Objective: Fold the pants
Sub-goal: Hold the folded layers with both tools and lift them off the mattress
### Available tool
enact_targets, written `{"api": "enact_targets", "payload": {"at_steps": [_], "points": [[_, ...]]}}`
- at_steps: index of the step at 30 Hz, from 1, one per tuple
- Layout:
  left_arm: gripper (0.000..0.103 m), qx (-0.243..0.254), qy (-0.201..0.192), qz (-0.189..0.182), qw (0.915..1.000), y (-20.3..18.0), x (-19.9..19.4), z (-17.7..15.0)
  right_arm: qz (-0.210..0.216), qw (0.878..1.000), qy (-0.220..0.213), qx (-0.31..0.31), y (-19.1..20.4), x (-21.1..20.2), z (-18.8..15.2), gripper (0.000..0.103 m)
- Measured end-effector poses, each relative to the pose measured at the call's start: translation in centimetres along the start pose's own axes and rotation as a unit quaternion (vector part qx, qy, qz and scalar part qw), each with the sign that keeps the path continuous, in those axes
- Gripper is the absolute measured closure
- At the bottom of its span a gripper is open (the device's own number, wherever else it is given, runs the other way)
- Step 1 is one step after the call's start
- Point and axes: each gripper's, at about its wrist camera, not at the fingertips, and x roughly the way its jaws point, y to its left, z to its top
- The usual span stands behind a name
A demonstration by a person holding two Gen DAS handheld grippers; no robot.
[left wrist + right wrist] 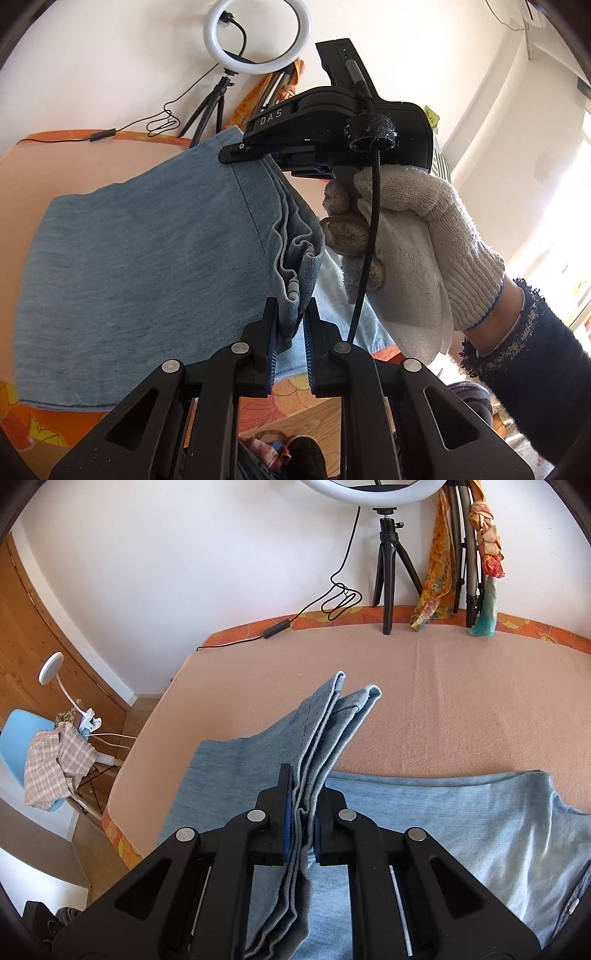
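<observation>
Light blue denim pants [147, 236] lie on a peach blanket, with their leg ends lifted. My left gripper [291, 314] is shut on the bunched hem edges of the pants. In the left wrist view the right gripper [258, 153], held by a white-gloved hand [406, 240], pinches the same raised edge farther along. In the right wrist view my right gripper [304, 805] is shut on several stacked layers of the pants [325, 731], whose hem corners stick up past the fingers. The rest of the pants lies flat to the right [461, 812].
A ring light on a black tripod [388, 572] stands at the blanket's far edge with its cable [332, 602]. Orange scarves [487, 546] hang at the wall. The peach blanket [443, 701] covers the bed. A blue chair with a checked cloth [55, 760] stands left, beside the bed's edge.
</observation>
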Motion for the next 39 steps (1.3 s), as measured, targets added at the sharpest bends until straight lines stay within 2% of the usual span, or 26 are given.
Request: {"api": "enact_targets", "payload": {"at_steps": [2, 8, 19, 23, 36, 39], "points": [[0.092, 0.005, 0.004, -0.006, 1.0000, -0.7, 0.3, -0.3, -0.003, 1.000, -0.003, 0.005, -1.1, -0.6, -0.2, 0.094], [0.092, 0.022, 0.015, -0.025, 0.9994, -3.0, 3.6, 1.4, -0.014, 1.000, -0.012, 0.013, -3.8, -2.8, -0.6, 0.094], [0.092, 0.047, 0.037, -0.077, 0.9952, -7.5, 9.2, 2.8, -0.048, 0.998, -0.030, 0.035, -9.6, -7.8, -1.2, 0.094], [0.092, 0.054, 0.049, -0.098, 0.9925, -8.9, 12.2, 4.0, -0.066, 0.996, -0.032, 0.046, -12.3, -9.5, -1.6, 0.094], [0.092, 0.089, 0.082, -0.154, 0.9807, -15.1, 18.3, 4.6, -0.122, 0.989, -0.037, 0.070, -20.5, -15.2, -2.5, 0.094], [0.092, 0.096, 0.092, -0.164, 0.9774, -16.1, 20.9, 5.3, -0.134, 0.987, -0.038, 0.076, -22.3, -16.3, -3.3, 0.094]]}}
